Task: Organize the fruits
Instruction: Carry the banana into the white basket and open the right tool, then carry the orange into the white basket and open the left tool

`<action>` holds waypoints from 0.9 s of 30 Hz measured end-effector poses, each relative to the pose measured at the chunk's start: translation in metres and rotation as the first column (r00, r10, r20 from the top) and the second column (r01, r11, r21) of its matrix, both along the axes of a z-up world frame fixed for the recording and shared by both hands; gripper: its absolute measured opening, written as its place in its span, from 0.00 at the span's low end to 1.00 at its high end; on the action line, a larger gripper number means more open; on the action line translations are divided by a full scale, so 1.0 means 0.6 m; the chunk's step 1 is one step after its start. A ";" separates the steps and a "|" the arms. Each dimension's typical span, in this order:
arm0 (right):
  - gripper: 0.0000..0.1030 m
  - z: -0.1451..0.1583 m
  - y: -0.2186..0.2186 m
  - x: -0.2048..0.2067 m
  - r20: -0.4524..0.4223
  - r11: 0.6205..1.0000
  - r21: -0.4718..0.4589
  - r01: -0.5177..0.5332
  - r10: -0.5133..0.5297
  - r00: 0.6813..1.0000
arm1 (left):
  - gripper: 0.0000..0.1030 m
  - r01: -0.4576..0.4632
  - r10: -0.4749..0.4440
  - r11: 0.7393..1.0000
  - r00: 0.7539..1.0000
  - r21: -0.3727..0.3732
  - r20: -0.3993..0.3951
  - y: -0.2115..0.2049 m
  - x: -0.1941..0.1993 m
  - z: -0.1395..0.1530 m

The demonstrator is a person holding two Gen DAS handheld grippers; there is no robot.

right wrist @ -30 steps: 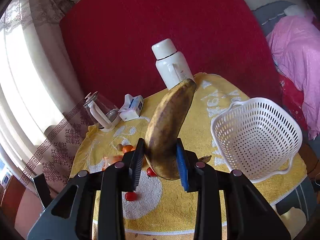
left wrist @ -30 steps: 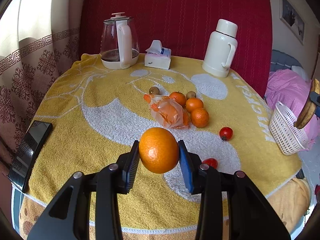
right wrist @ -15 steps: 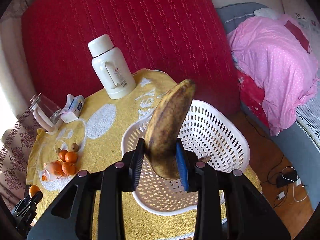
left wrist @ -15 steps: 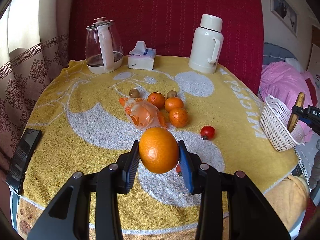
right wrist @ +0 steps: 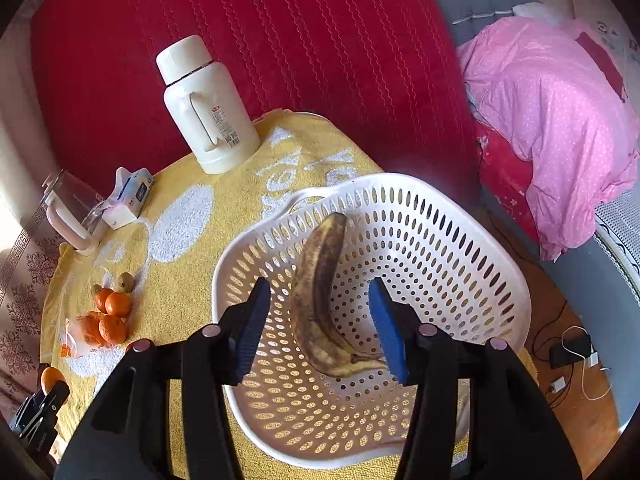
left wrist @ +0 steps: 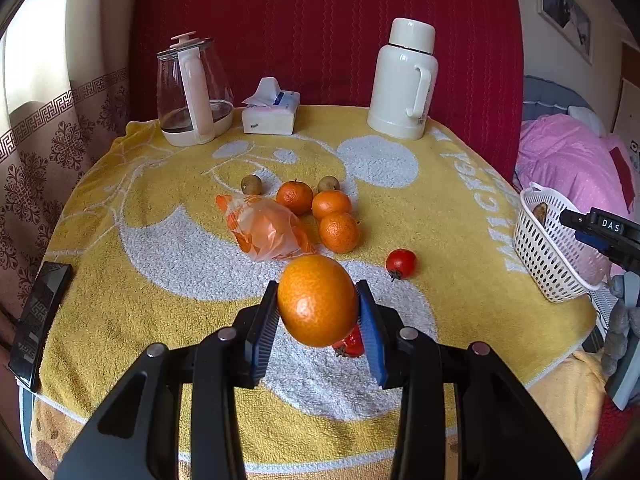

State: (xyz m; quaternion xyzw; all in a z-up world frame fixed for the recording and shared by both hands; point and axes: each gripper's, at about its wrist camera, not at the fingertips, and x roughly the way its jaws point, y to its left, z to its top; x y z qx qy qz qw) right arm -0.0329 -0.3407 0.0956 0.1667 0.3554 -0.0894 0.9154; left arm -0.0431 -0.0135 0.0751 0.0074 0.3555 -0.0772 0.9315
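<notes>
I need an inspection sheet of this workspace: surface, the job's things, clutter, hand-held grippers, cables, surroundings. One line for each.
Surface: yellow towel covers the table.
Job's things: banana lies in the white basket; loose oranges, two red tomatoes, an orange bag on the towel.
Clutter: flask, glass kettle, tissue box, phone.
Hand-held grippers: left hand-held gripper shut on a big orange; right hand-held gripper opening, pads clear of the banana.
Cables: charger leads on the floor.
Surroundings: red cloth, pink bedding.
</notes>
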 end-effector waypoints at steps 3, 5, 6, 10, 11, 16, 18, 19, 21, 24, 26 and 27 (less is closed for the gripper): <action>0.51 0.001 0.006 -0.004 0.015 1.000 0.011 -0.014 0.014 1.000 | 0.37 0.012 -0.012 1.000 1.000 0.007 0.004 -0.011 0.002 0.004; 0.51 0.004 0.006 -0.010 0.031 1.000 0.021 -0.021 0.020 0.999 | 0.37 0.026 -0.026 1.000 1.000 0.014 0.010 -0.022 0.003 0.008; 0.51 0.007 0.007 -0.012 0.039 1.000 0.019 -0.023 0.022 0.999 | 0.37 0.034 -0.034 0.999 0.999 0.018 0.014 -0.029 0.004 0.011; 0.61 0.027 -0.001 -0.027 0.100 1.000 0.017 -0.003 0.002 0.995 | 0.37 0.077 -0.078 0.997 0.996 0.025 0.035 -0.064 0.006 0.027; 0.64 0.034 -0.005 -0.033 0.119 1.000 0.018 0.006 -0.008 0.993 | 0.37 0.092 -0.093 0.995 0.995 0.023 0.039 -0.074 0.006 0.031; 0.65 0.057 -0.041 -0.053 0.166 0.997 0.058 0.053 -0.062 0.984 | 0.37 0.186 -0.188 0.982 0.980 0.025 0.072 -0.142 0.006 0.054; 0.65 0.062 -0.055 -0.059 0.168 0.994 0.076 0.072 -0.084 0.982 | 0.37 0.224 -0.226 0.974 0.970 0.034 0.091 -0.174 0.005 0.060; 0.65 0.064 -0.061 -0.061 0.171 0.993 0.084 0.080 -0.094 0.981 | 0.37 0.244 -0.247 0.969 0.964 0.034 0.096 -0.189 0.005 0.062; 0.65 0.070 -0.070 -0.067 0.177 0.992 0.087 0.095 -0.109 0.978 | 0.37 0.287 -0.288 0.958 0.953 0.024 0.092 -0.220 0.008 0.063; 0.65 0.078 -0.078 -0.074 0.186 0.990 0.073 0.117 -0.128 0.974 | 0.37 0.348 -0.346 0.938 0.936 -0.009 0.071 -0.259 0.018 0.066; 0.65 0.082 -0.082 -0.078 0.191 0.990 0.067 0.127 -0.137 0.972 | 0.37 0.386 -0.384 0.922 0.921 -0.030 0.062 -0.284 0.021 0.067; 0.65 0.084 -0.085 -0.080 0.193 0.989 0.068 0.129 -0.140 0.971 | 0.37 0.402 -0.399 0.915 0.915 -0.038 0.058 -0.295 0.024 0.068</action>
